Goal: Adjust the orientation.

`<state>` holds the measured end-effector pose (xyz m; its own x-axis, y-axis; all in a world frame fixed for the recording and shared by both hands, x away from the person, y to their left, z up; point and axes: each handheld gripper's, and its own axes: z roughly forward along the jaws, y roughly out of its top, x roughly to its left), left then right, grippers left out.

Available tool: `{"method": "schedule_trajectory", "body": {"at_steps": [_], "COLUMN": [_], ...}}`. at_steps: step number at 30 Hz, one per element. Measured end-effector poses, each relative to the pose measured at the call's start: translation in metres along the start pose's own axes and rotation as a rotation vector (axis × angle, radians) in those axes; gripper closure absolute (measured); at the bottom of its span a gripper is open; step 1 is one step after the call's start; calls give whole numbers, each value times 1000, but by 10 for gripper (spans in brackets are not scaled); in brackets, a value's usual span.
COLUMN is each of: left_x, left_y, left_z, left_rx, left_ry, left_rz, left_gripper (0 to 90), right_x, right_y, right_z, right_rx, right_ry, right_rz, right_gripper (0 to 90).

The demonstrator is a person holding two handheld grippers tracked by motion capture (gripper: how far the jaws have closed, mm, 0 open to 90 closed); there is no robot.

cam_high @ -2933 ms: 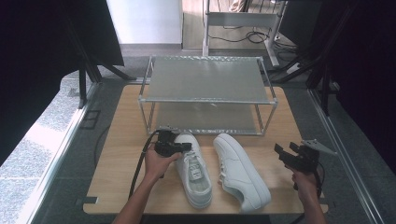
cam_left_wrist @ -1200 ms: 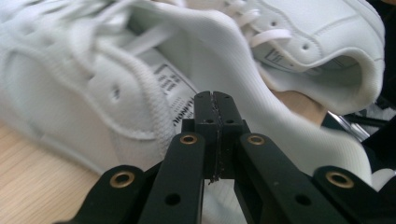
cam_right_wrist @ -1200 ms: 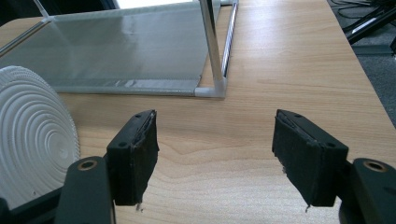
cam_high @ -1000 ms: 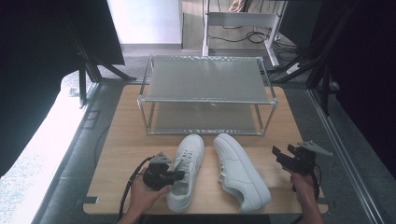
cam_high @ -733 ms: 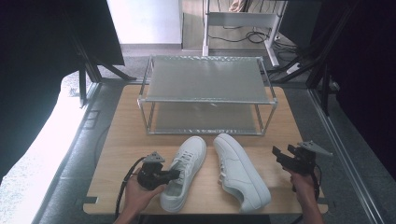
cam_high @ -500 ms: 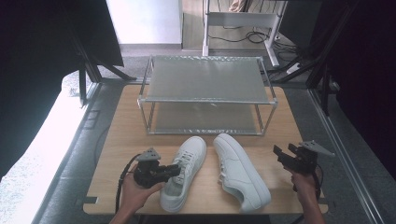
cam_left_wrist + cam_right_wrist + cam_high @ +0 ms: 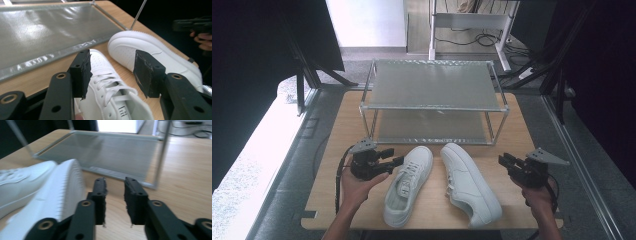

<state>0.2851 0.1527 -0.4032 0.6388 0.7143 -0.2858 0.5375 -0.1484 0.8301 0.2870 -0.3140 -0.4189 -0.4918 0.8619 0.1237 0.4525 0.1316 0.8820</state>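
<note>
Shoes, two of them, both white, lie side by side on my wooden table [image 7: 337,150], just in front of the two-tier wire rack [image 7: 434,92]; I use that rack as my landmark. The left shoe [image 7: 407,185] has its toe pointing at the rack's front rail and its heel swung away to the left. The right shoe [image 7: 469,182] sits just beside it, toe also near the rack and heel angled out to the right; their toes are close together, their heels well apart.

One rack stands here, with a mesh upper shelf and a lower shelf resting on the table. Nothing sits on either shelf that I can see. Behind the rack, off the table, I make out a white frame and some cables on the floor.

My left gripper [image 7: 394,161] hangs in front of the rack's left corner, just beside the left shoe, aimed across its laces. In the left gripper view the jaws stand spread wide, with the laced part of that shoe [image 7: 107,82] between and below them; I cannot tell whether they touch it. The right shoe [image 7: 150,55] lies beyond.

My right gripper [image 7: 506,161] hovers in front of the rack's right corner, beside the right shoe and apart from it. In the right gripper view its jaws are narrowly parted and grip nothing, the shoe's sole [image 7: 67,187] to their left and the rack's lower shelf [image 7: 115,152] ahead.
</note>
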Motion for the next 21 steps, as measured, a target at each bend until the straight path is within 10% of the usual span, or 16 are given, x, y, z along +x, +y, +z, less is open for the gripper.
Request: {"method": "schedule_trajectory", "body": {"at_steps": [12,21], "left_x": [14,19], "left_y": [-18,-20], "left_z": [2,-2], "left_rx": [35,32], "left_ry": [7,11], "left_rz": [-51,-74], "left_gripper": [437,434], "right_x": [66,76], "right_y": [2,-5], "right_z": [25,32], "right_rx": [142,172], "right_ry": [122,110], "right_rz": [-222,-262], "right_gripper": [898,900]}}
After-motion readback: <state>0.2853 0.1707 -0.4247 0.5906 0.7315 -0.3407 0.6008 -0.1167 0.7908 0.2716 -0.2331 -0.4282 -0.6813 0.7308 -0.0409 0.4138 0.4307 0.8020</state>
